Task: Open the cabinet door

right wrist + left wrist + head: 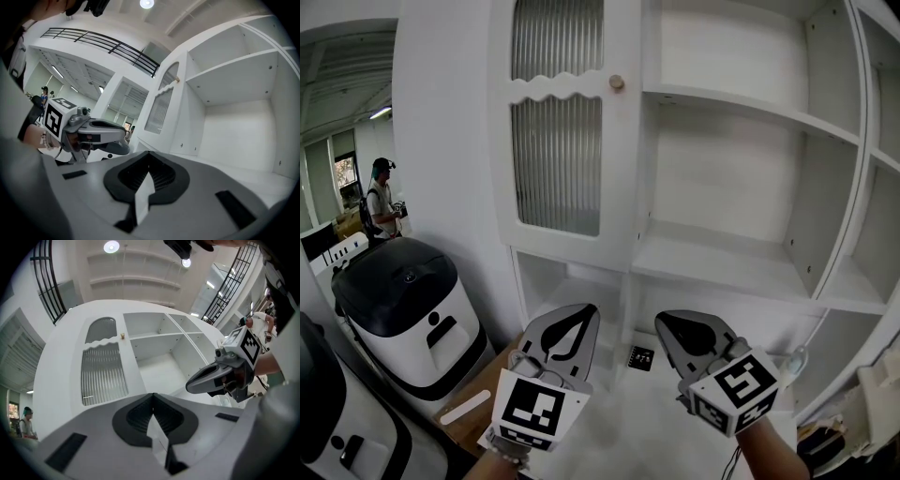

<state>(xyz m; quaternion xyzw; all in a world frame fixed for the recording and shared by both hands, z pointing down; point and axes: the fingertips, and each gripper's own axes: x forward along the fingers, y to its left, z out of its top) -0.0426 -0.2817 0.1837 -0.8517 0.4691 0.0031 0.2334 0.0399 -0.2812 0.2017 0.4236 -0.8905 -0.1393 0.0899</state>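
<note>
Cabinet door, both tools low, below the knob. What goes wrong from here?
1. The left tool and right tool both have their jaws together and empty. Reaching the knob like that would likely bump it rather than grip it.
2. The knob is small and round, high on the edge of the door, so a pinch may slip off.
3. The tools sit close side by side. They may clash, or the idle one may block the door's swing.

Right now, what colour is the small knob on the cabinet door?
Pale tan, like light wood; the knob shows best in the head view.
</note>
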